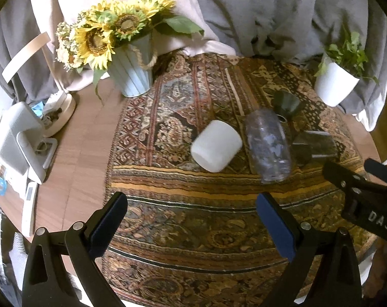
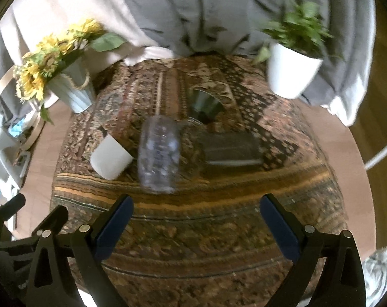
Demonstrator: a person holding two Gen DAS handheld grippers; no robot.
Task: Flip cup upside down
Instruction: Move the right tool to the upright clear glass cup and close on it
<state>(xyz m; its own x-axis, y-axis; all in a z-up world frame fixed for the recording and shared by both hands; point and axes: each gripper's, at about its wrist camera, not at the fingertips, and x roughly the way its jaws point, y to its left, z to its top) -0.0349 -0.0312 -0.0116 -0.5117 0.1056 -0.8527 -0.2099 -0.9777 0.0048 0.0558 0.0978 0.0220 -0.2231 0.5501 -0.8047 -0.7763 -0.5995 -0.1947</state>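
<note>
Several cups stand upside down on the patterned cloth (image 1: 193, 204): a white cup (image 1: 216, 149) (image 2: 111, 159), a tall clear plastic cup (image 1: 267, 144) (image 2: 159, 153), a dark green cup (image 1: 286, 105) (image 2: 205, 103) behind it, and a dark glass (image 1: 315, 144) (image 2: 231, 148) to the right. My left gripper (image 1: 193, 220) is open and empty, near the cloth's front, short of the white and clear cups. My right gripper (image 2: 197, 220) is open and empty, short of the clear cup and dark glass. The right gripper also shows at the right edge of the left wrist view (image 1: 359, 179).
A pale vase of sunflowers (image 1: 132, 69) (image 2: 73, 89) stands at the back left. A white pot with a green plant (image 1: 334, 84) (image 2: 293, 71) stands at the back right. A white device (image 1: 17, 143) and a round wooden stand (image 1: 63, 110) sit on the wooden table at the left. Grey curtains hang behind.
</note>
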